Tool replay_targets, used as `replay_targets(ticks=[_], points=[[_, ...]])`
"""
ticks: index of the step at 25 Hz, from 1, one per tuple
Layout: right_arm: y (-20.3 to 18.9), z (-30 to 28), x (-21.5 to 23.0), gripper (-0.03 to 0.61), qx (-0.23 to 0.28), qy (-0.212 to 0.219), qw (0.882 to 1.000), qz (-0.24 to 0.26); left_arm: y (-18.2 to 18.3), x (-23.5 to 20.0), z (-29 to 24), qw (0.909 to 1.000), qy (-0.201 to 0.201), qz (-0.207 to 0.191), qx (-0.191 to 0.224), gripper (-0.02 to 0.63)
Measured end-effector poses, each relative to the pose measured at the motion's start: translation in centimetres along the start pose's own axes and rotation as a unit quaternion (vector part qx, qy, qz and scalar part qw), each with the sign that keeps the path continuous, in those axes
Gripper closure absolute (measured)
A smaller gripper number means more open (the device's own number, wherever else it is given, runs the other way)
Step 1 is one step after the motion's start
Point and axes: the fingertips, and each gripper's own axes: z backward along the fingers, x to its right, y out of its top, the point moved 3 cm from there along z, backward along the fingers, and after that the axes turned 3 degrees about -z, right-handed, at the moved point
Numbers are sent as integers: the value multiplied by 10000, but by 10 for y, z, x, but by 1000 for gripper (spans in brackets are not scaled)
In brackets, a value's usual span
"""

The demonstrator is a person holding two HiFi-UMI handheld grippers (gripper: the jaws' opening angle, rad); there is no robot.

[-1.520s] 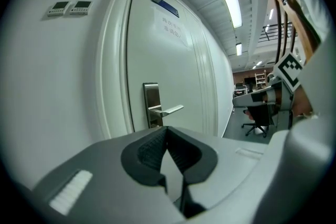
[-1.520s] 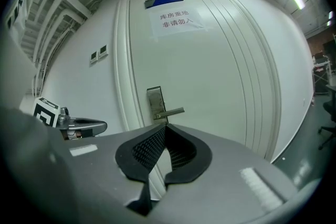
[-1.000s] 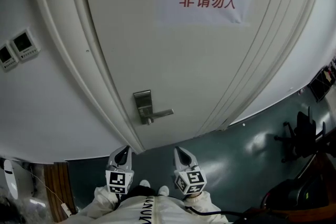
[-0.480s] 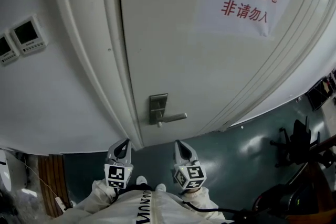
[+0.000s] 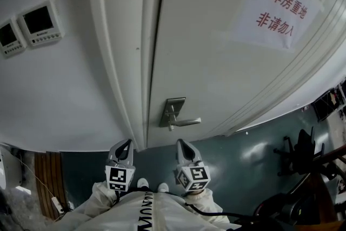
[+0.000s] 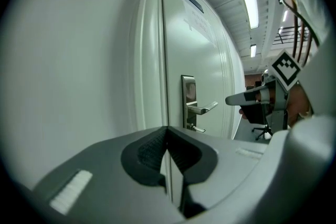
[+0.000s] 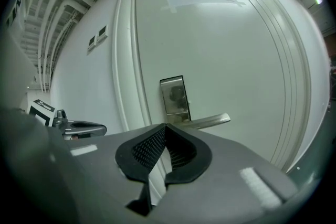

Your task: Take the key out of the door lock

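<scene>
The person is holding the left gripper (image 5: 125, 144) and right gripper (image 5: 181, 144) low, both squeezed together with nothing inside, away from the key (image 6: 196, 128) in the door lock (image 5: 174, 110).

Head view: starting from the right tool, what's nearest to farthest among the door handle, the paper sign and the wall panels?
1. Door handle, just ahead of the right tool.
2. Paper sign, upper right, and wall panels, upper left: both far off, too close to call between them.
</scene>
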Motion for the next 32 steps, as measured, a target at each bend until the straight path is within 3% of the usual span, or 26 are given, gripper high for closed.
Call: replay_targets(ticks=[8,14,17,19,22,24,27,29,32], points=[[0,0,9,575,-1,35,10000,-90,8,12,-11,9999,-95,-75,45,614],[-7,2,11,518,-144,198,9997,-35,14,25,-15,9998,-156,-124,65,614],[-11,0,15,491,-136,347,9983,-444,17,30,-17,9997,-185,-158,55,614],[-20,-5,21,471,-138,535,9920,-1138,18,31,-17,9997,-171,-179,50,614],[-38,-16,32,449,-103,916,9610,-2608,16,30,-14,9997,-102,-206,45,614],[-49,-24,39,449,-13,1225,9251,-3593,16,28,-11,9997,-30,-228,43,614],[-65,-35,52,449,136,1507,8613,-4850,16,22,-4,9996,104,-253,5,614],[-77,-43,60,449,169,1534,8308,-5347,16,20,0,9995,192,-256,-38,614],[-89,-56,66,449,154,1542,8044,-5735,15,17,5,9992,303,-262,-95,614]])
